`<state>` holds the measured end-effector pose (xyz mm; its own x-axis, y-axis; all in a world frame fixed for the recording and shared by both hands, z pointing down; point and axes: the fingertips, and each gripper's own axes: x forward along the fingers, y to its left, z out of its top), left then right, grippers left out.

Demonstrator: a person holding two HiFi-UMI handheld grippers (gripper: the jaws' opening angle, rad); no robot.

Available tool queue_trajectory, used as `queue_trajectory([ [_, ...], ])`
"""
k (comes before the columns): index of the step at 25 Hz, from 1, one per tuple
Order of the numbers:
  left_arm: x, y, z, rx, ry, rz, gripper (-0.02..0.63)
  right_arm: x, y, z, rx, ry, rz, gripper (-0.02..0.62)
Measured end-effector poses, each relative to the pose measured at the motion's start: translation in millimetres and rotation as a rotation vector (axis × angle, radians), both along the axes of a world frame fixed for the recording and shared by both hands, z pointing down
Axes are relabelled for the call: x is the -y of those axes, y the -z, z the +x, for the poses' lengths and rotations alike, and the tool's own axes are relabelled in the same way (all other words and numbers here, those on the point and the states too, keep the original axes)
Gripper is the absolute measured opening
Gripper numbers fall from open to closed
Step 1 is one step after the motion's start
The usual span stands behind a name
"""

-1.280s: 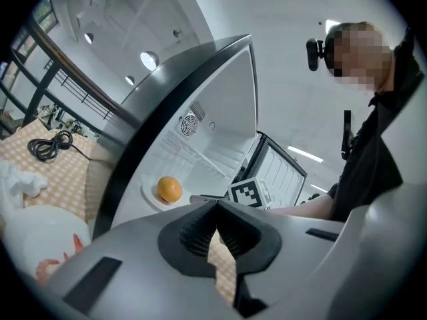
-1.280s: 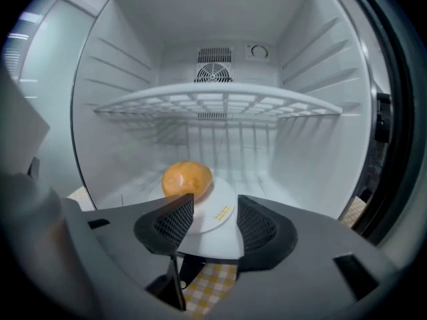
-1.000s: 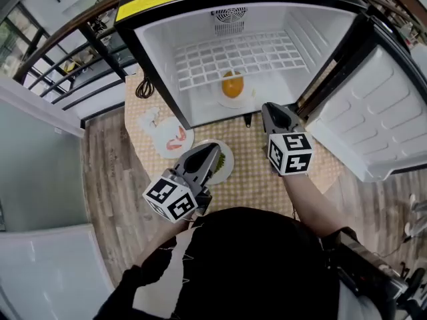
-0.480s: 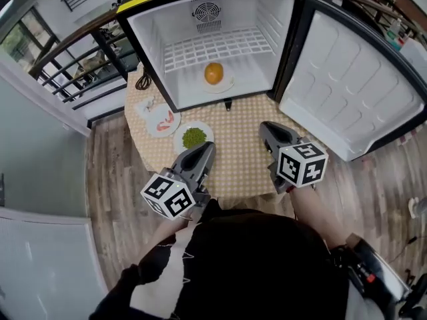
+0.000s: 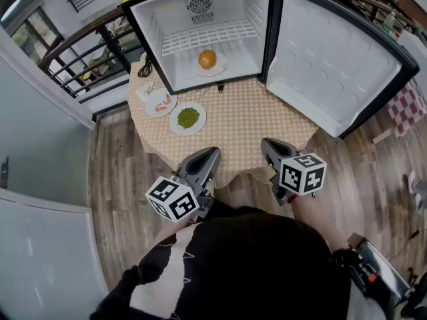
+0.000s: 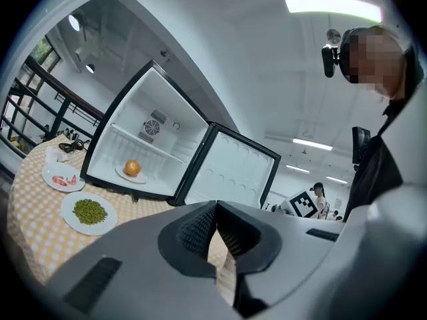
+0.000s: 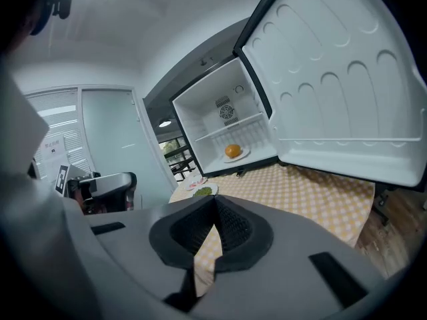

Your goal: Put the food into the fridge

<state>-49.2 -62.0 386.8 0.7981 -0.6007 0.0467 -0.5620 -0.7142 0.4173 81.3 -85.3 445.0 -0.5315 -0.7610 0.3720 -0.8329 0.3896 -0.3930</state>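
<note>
At the far left of the tabletop (image 5: 247,122) sits a plate of pink food (image 5: 159,103), shrimp by the look of it. Just beside it is a plate of green peas (image 5: 189,117). Both are outside the fridge (image 5: 152,29) and not yet loaded. The plates look stiff and light but probably breakable, and the peas would roll. Each likely wants a hold on the bare rim nearest the person and a level carry.

The left gripper (image 5: 211,156) hangs off the near edge of the tabletop, its fingers (image 6: 193,231) together on nothing. An orange (image 5: 207,59) on a small plate (image 5: 219,67) already lies on the fridge floor. The right gripper (image 5: 270,147) is likewise well apart from the food, its fingers (image 7: 230,229) pressed together and empty. At the far right, the fridge door (image 5: 333,52) stands wide open.
</note>
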Motion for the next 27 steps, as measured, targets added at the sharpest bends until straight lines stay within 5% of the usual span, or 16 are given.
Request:
queue_trajectory([
  [27, -89.3, -1.7, 31.8, 0.008, 0.004, 0.0, 0.012, -94.0, 2.3, 36.0, 0.003, -0.01, 0.015, 0.015],
])
